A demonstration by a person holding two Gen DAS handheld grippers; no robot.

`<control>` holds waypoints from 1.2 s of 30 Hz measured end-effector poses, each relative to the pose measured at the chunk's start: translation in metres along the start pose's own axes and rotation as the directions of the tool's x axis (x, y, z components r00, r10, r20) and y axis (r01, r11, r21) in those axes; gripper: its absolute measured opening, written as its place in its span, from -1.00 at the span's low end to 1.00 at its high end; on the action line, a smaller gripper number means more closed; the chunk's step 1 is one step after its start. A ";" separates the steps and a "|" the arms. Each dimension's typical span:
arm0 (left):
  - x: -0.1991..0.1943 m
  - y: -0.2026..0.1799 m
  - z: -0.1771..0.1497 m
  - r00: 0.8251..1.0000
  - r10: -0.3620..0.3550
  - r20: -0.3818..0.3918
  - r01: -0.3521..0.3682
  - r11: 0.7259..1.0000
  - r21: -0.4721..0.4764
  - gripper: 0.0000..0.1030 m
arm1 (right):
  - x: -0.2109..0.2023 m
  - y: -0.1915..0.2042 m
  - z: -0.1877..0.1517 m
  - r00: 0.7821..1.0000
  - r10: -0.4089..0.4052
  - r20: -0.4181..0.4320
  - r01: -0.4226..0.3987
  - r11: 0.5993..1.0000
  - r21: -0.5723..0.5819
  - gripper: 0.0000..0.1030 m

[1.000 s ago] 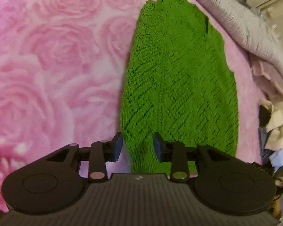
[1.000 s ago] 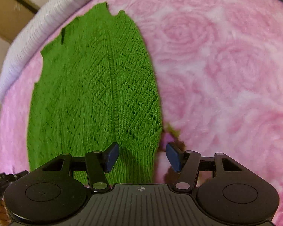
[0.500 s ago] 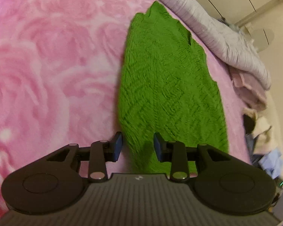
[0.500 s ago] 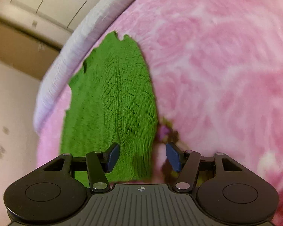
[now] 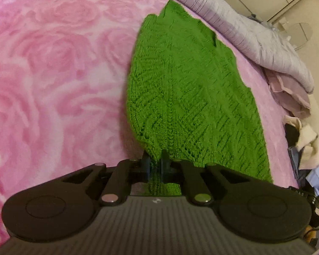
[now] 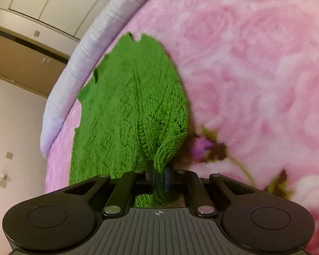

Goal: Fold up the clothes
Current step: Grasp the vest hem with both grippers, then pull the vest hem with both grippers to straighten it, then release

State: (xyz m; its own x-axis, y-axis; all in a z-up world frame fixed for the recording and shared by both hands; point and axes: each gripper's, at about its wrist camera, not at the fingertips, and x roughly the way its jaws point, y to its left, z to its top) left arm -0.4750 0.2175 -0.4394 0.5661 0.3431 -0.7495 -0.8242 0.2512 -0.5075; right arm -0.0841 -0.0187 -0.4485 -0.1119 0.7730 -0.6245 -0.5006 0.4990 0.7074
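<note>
While both grippers [image 5: 155, 163] [image 6: 158, 172] pinch sweater [image 5: 191, 97] near edge, blanket [image 5: 53, 74] w/ room leftward

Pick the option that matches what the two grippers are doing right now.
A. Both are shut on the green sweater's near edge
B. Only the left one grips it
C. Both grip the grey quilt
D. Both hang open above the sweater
A: the left gripper and the right gripper each have their fingers pinched on the near edge of the green knit sweater, lifting it into a peak.

A bright green knitted sweater [image 5: 187, 89] with a diamond-pattern weave stretches away from each hand-held gripper across the pink rose-patterned bed [image 5: 53, 74]. Its near edge is lifted and bunched, one corner pinched in the left hand-held gripper [image 5: 155, 165], the other in the right hand-held gripper [image 6: 158, 175].
</note>
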 end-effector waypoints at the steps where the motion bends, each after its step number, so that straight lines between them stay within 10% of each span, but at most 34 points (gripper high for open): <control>1: -0.007 -0.001 0.000 1.000 -0.001 0.012 0.001 1.000 0.026 -0.90 | -0.009 0.003 -0.003 1.000 -0.003 0.026 0.004 1.000 -0.027 -0.90; 8: -0.055 -0.008 -0.031 0.999 0.018 0.036 -0.025 0.977 0.210 -0.91 | -0.065 0.003 -0.043 0.998 0.025 0.051 -0.022 0.998 -0.065 -0.91; 18: -0.095 0.013 -0.086 0.990 0.139 0.022 -0.140 0.958 0.249 -0.81 | -0.101 0.010 -0.099 0.985 -0.157 -0.072 0.142 0.973 -0.182 -0.86; 23: -0.123 -0.002 -0.084 0.968 0.231 0.095 -0.250 0.907 0.339 -0.83 | -0.128 0.036 -0.090 0.955 -0.290 0.059 0.294 0.905 -0.308 -0.69; 28: -0.103 -0.047 -0.060 0.989 0.091 0.117 -0.133 0.893 0.429 -0.82 | -0.119 0.087 -0.083 0.956 -0.211 0.206 0.286 0.831 -0.476 -0.63; 36: -0.016 -0.091 -0.036 0.999 0.034 0.012 -0.034 0.827 0.562 -0.81 | -0.011 0.117 -0.084 0.963 -0.231 0.141 0.263 0.674 -0.691 -0.62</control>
State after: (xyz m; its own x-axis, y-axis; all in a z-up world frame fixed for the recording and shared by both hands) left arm -0.4095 0.1569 -0.3970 0.5382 0.3619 -0.7612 -0.6928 0.7043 -0.1550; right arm -0.2134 -0.0017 -0.3861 0.1286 0.6841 -0.7179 -0.9595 0.2687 0.0842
